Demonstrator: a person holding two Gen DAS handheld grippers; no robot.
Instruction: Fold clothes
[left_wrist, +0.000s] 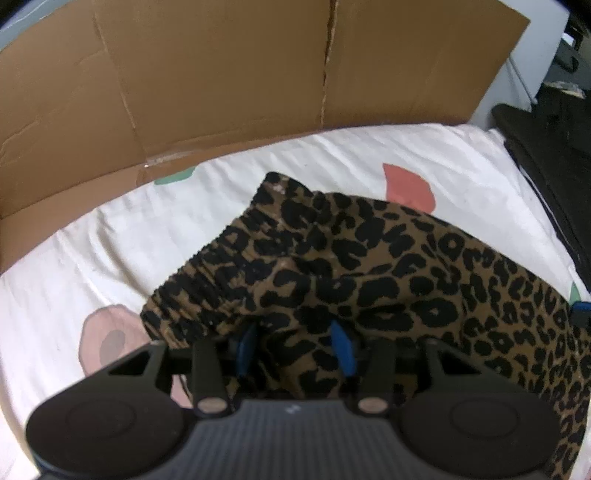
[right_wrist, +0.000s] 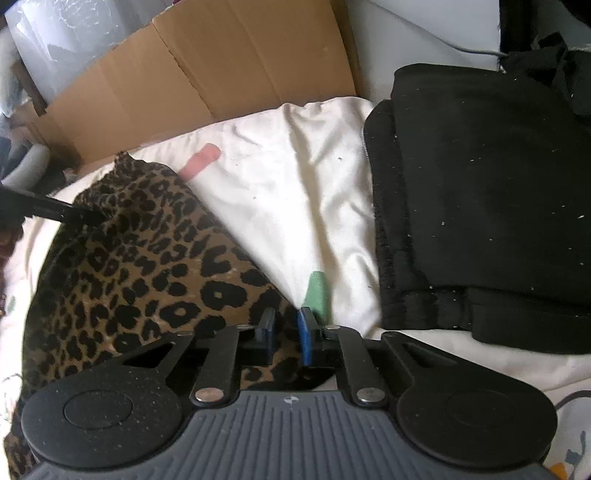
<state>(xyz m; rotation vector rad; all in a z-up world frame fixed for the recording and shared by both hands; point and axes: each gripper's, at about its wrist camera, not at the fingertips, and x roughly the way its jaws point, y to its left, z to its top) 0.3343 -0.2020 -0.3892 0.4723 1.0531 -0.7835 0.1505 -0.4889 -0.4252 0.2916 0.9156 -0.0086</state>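
Cardboard (left_wrist: 221, 74) stands at far left behind the bed (left_wrist: 92, 251). Leopard garment (left_wrist: 369, 266) lies mid-sheet, elastic waistband leftmost. Left tongs (left_wrist: 295, 343) half-open with a bunch of cloth between the pads (left_wrist: 341, 347), grip unclear. Right tongs (right_wrist: 286, 328) narrow, pinching the garment's right edge. Black clothes (right_wrist: 480, 184) sit folded far right. Best to lower both ends together, edges square.

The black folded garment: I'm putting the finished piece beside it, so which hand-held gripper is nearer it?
Right. The right hand-held gripper is beside the black folded garment; the left hand-held gripper is farther across the leopard-print garment.
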